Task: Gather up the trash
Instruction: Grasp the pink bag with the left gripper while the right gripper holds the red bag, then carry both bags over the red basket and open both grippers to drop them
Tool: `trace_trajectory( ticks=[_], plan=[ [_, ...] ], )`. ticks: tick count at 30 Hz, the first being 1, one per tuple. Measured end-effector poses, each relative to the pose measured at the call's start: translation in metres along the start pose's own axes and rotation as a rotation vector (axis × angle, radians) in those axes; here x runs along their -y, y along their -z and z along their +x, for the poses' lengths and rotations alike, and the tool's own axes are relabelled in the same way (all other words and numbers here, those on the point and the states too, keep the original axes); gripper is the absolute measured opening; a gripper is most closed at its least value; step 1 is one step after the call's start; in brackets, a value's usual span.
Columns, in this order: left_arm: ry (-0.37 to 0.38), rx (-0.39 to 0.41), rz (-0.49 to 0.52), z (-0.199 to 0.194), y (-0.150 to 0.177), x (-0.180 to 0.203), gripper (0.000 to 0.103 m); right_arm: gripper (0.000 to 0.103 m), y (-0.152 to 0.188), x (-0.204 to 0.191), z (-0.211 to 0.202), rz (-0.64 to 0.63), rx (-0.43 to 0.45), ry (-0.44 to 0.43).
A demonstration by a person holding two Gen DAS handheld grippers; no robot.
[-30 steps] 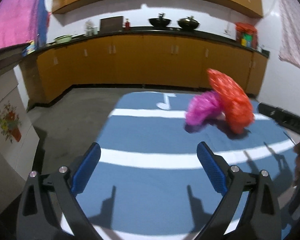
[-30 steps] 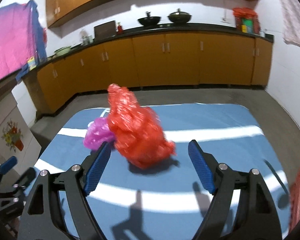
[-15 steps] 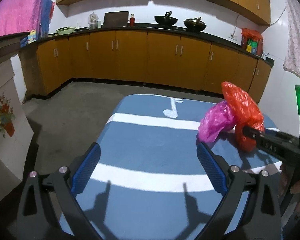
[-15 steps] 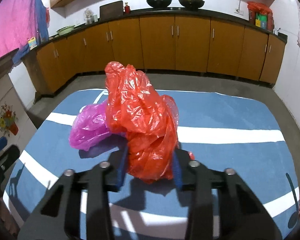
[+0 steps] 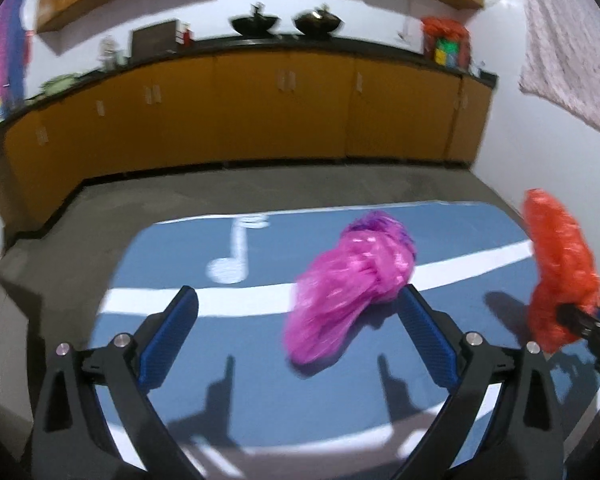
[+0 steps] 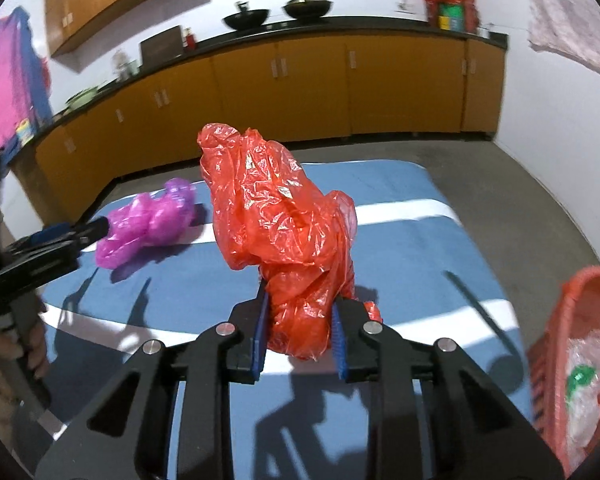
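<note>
Right gripper: jaws had just been closing, and they stood clamped on the lower bunch of the red plastic bag, blue pads pressing it from both sides. Rest of the bag billowed up and forward above the pads. Whether its bottom had cleared the blue striped mat could not be told.

Left gripper: jaws wide apart, nothing pressed between them. The magenta plastic bag lay on the mat inside the gap, close against the right-side finger; the left-side finger stood well clear of it. Contact could not be told, the picture being smeared.

Further out: a red basket at the right edge of the right wrist view, near the mat, with clear wrappers already in it. Orange cabinets along the far wall.

Step in hand, as I judged it: red bag secured, second bag being lined up. Next move likely called for carrying the red bag across to the basket and releasing it above the rim, while the left jaws centred on the magenta bag and closed low on its bulk, since thin film slips.
</note>
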State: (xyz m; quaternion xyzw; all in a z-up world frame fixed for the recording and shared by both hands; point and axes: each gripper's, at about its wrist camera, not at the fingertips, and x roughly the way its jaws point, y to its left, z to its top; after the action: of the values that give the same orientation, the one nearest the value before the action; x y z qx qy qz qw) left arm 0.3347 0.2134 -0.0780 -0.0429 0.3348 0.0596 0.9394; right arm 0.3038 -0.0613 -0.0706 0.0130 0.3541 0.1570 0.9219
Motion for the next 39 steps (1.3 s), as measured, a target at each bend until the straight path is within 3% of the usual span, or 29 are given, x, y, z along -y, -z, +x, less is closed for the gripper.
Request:
trace_trajectory(
  ticks=[4, 5, 9, 13, 27, 39],
  plan=[
    [0.053, -0.081, 0.024, 0.034, -0.012, 0.014, 0.096, 0.026, 0.003, 0.017, -0.009, 0.029, 0.001, 0.008],
    [0.074, -0.094, 0.024, 0.040, -0.014, 0.016, 0.092, 0.026, 0.004, 0.019, -0.011, 0.030, 0.002, 0.010],
    [0.107, -0.160, 0.075, 0.059, -0.016, 0.023, 0.047, 0.026, 0.005, 0.025, -0.016, 0.038, 0.004, 0.011],
    [0.119, -0.160, 0.124, 0.052, -0.010, 0.033, 0.020, 0.026, 0.008, 0.028, -0.025, 0.057, 0.014, 0.010],
    [0.180, -0.033, 0.216, -0.055, 0.002, 0.090, 0.017, 0.026, 0.009, 0.038, -0.101, 0.118, 0.095, 0.062],
    [0.258, 0.034, 0.280, -0.129, 0.015, 0.185, 0.017, 0.026, 0.041, 0.097, -0.182, 0.220, 0.141, 0.170]
  ],
)
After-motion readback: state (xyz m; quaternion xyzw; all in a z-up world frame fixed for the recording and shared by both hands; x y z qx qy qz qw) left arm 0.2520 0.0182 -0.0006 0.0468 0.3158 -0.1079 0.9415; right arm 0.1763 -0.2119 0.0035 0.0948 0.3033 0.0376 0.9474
